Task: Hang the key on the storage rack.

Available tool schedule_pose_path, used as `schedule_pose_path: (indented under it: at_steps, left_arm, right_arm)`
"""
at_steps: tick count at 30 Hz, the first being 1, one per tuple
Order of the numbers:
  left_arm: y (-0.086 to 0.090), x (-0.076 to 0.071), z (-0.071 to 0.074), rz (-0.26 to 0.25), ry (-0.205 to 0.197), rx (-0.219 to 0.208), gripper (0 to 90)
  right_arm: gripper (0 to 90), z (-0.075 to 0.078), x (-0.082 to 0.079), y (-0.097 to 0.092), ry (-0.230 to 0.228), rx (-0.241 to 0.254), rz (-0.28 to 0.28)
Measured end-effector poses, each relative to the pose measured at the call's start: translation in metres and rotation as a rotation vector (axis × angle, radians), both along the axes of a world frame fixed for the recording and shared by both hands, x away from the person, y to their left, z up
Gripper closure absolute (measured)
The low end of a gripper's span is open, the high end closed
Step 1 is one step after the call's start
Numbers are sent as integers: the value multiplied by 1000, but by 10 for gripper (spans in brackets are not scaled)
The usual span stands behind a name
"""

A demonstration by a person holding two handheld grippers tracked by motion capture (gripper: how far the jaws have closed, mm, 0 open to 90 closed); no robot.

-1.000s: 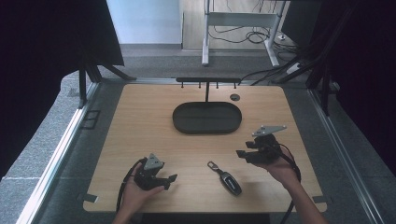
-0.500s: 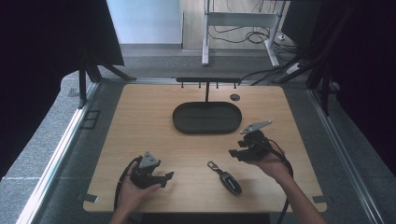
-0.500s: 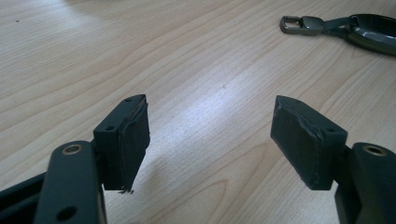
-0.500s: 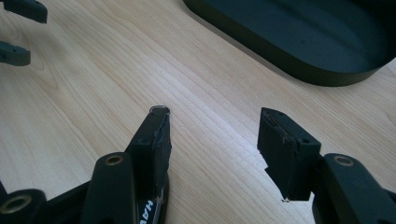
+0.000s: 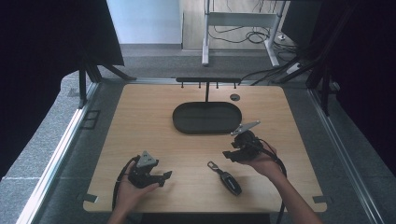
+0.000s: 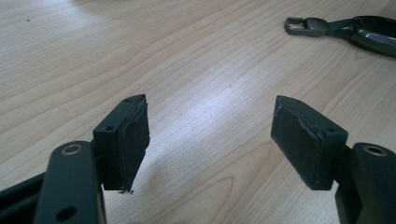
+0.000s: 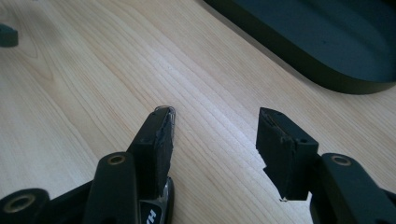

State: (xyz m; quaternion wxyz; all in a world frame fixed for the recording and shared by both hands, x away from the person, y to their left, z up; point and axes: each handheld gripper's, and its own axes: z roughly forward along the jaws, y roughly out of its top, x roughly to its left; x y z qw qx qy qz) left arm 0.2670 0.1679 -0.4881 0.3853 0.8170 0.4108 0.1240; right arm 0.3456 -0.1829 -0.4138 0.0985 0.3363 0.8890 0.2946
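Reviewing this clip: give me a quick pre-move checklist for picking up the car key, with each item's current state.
1. Car key lies free on the table: ok.
2. Right gripper open with nothing between its jaws: ok.
3. Left gripper open with nothing between its jaws: ok.
4. Dark oval tray has free space inside: ok.
5. Right gripper lined up over the key: not ok, it sits beside the key.
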Motion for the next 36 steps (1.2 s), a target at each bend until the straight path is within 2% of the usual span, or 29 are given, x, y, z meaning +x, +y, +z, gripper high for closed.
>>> schedule_pose_path:
  at_steps: [10, 17, 22, 28, 36]
  left_arm:
    - [-1, 0, 0, -13, 2, 0, 287]
    - [1, -1, 2, -6, -4, -12, 287]
    - [1, -1, 1, -7, -1, -10, 287]
    - [1, 0, 1, -9, 1, -10, 287]
    - [1, -1, 1, -20, -2, -18, 285]
  right_arm:
    - [467, -7, 1, 18, 28, -27, 39]
    - [490, -13, 3, 22, 58, -50, 28]
    - [495, -17, 4, 26, 77, -64, 38]
    - [496, -29, 4, 34, 102, -85, 53]
    - [499, -34, 3, 40, 126, -115, 54]
